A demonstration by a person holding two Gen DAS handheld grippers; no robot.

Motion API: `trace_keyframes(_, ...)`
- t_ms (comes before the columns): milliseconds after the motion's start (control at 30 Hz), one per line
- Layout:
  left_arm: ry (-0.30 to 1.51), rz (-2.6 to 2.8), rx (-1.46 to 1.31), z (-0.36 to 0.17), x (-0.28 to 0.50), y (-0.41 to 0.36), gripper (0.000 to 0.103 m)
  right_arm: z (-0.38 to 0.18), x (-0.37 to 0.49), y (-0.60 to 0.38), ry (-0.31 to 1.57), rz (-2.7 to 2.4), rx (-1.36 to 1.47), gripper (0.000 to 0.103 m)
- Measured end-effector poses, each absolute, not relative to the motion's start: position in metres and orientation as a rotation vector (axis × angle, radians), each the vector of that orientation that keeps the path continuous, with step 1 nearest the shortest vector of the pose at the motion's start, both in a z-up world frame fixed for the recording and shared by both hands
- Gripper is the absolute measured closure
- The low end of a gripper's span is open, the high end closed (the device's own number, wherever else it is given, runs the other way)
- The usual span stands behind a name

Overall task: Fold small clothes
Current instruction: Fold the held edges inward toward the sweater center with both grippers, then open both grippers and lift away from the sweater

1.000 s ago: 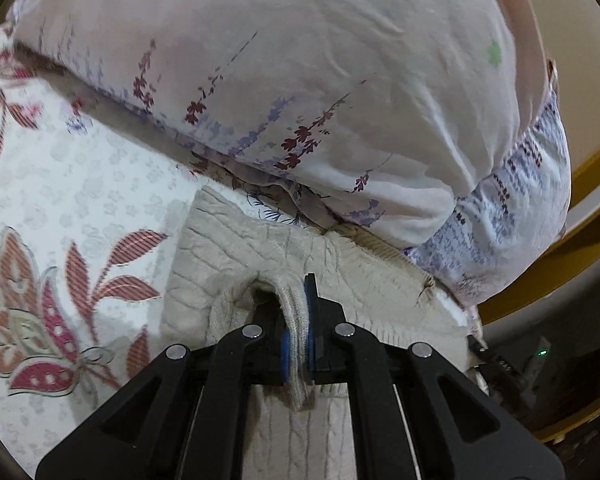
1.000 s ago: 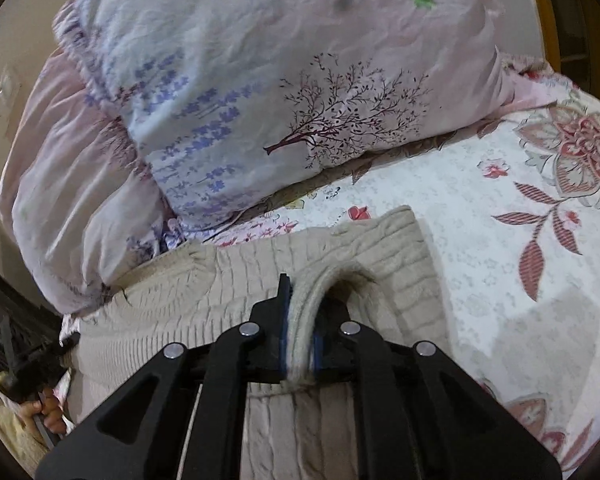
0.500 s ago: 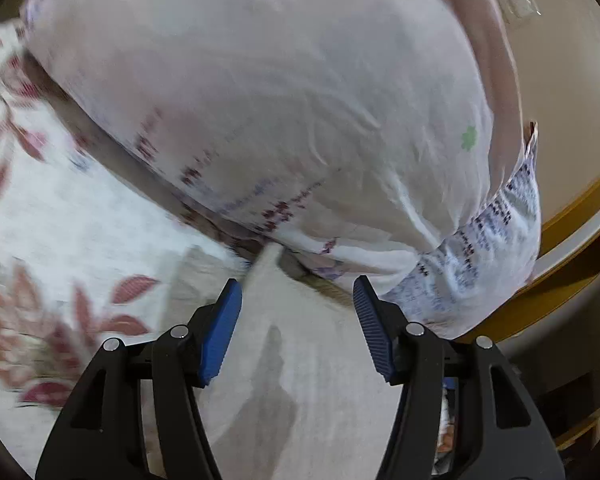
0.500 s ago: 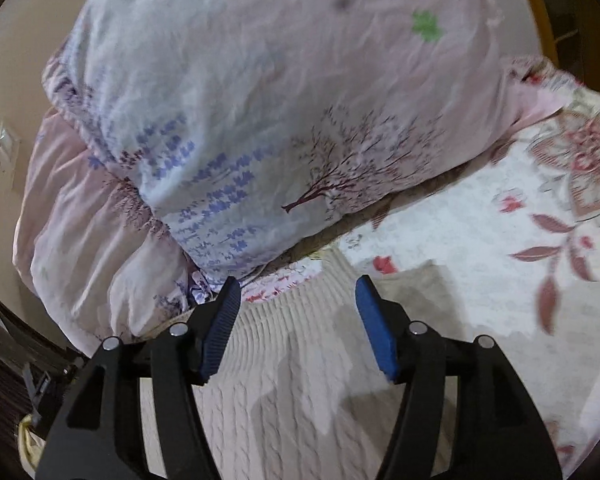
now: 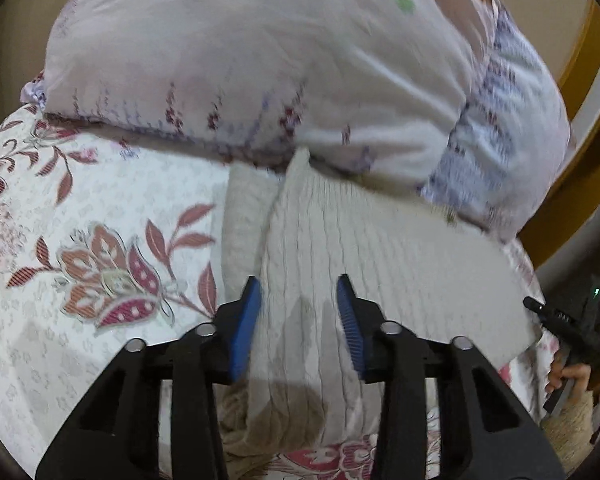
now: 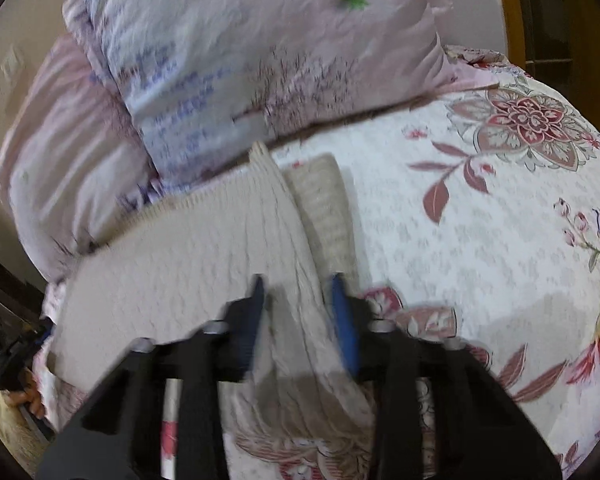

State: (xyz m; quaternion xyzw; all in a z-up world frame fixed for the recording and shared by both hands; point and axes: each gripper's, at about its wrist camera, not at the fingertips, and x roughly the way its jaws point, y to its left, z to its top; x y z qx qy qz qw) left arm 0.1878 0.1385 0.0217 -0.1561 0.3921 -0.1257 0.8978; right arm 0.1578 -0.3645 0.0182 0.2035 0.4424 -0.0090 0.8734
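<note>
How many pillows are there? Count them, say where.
2. The floral pillow lies just beyond the knit garment; the plain pink pillow sits partly behind it. Others may be hidden.

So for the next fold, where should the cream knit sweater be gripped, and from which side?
Probably by the near edge of the cream knit sweater, approached from the camera side. It lies flat on the floral bedsheet with its far end against the pillow, so only the near edge is free. Both the left gripper and the right gripper already straddle knit fabric there, jaws closing.
</note>
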Motion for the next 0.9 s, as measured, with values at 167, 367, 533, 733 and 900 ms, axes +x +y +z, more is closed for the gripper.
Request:
trace_keyframes(167, 0.839, -0.284, -0.349, 0.014, 0.187, 0.145, 0.098, 0.026, 0.149, -0.365, 0.882, -0.016, 0.442, 0.093)
trace_keyframes(367, 0.832, -0.323, -0.348, 0.022, 0.168, 0.155, 0.099, 0.045, 0.127, -0.364, 0.835, -0.024, 0.446, 0.094)
trace_keyframes(533, 0.839, -0.314, -0.328, 0.016, 0.16, 0.159, 0.099, 0.038, 0.114, -0.361, 0.865, -0.067, 0.424, 0.094)
trace_keyframes(733, 0.859, -0.302, -0.315, 0.01, 0.168, 0.153, 0.098, 0.018, 0.122, -0.355, 0.94, -0.141, 0.355, 0.088)
trace_keyframes(900, 0.793, -0.262, -0.288, 0.029, 0.161, 0.155, 0.08, 0.045, 0.126, -0.34, 0.864, -0.171, 0.243, 0.064)
